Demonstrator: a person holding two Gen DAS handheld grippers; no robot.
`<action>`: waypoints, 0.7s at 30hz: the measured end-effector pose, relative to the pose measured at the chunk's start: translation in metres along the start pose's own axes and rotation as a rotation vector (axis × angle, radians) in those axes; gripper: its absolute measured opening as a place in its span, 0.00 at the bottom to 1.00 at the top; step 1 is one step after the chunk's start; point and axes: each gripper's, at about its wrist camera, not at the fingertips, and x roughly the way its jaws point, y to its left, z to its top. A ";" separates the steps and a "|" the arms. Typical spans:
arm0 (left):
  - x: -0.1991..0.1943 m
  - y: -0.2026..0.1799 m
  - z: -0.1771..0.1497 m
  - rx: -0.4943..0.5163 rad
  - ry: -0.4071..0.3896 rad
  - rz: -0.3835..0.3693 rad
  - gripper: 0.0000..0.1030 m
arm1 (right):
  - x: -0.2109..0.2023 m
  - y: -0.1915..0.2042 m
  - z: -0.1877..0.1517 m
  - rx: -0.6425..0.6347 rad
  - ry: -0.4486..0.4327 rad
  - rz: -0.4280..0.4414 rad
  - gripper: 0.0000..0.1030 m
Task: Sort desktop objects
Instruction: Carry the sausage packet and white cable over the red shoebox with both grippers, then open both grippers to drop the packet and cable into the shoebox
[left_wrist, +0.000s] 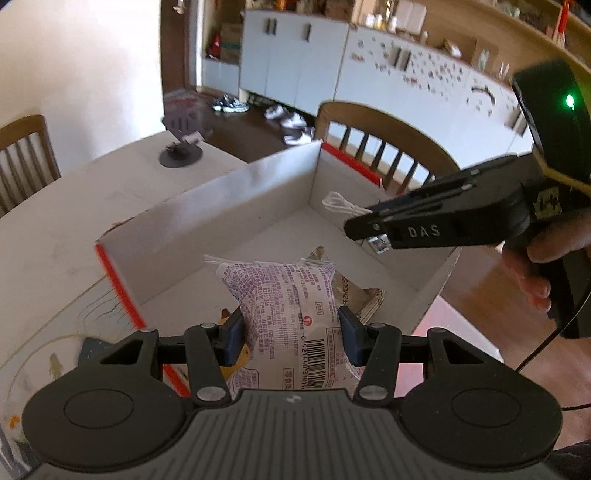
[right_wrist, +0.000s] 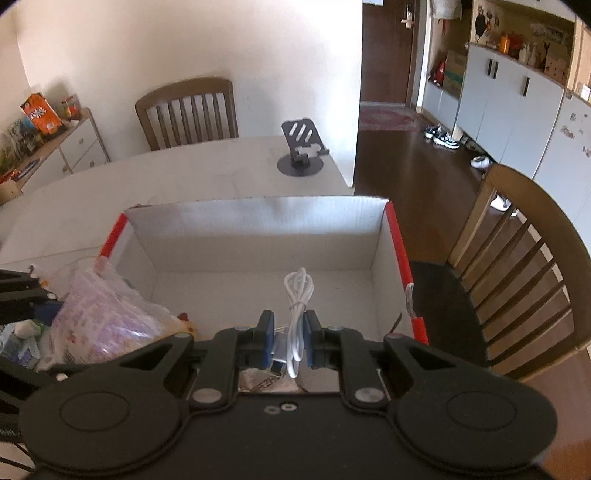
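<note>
Left wrist: left hand-held gripper clamps snack packet.

Box far half free, cable aside

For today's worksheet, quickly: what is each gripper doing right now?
Left gripper: closed on the snack packet.
Right gripper: closed on the white cable.
</note>
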 end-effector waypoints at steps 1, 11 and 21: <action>0.004 -0.001 0.002 0.006 0.012 -0.004 0.49 | 0.004 -0.001 0.002 0.001 0.007 0.002 0.16; 0.038 0.002 0.013 0.012 0.105 0.030 0.46 | 0.039 -0.010 0.014 0.002 0.071 -0.001 0.15; 0.055 0.006 0.008 0.004 0.178 0.032 0.46 | 0.069 -0.012 0.022 0.005 0.156 -0.009 0.15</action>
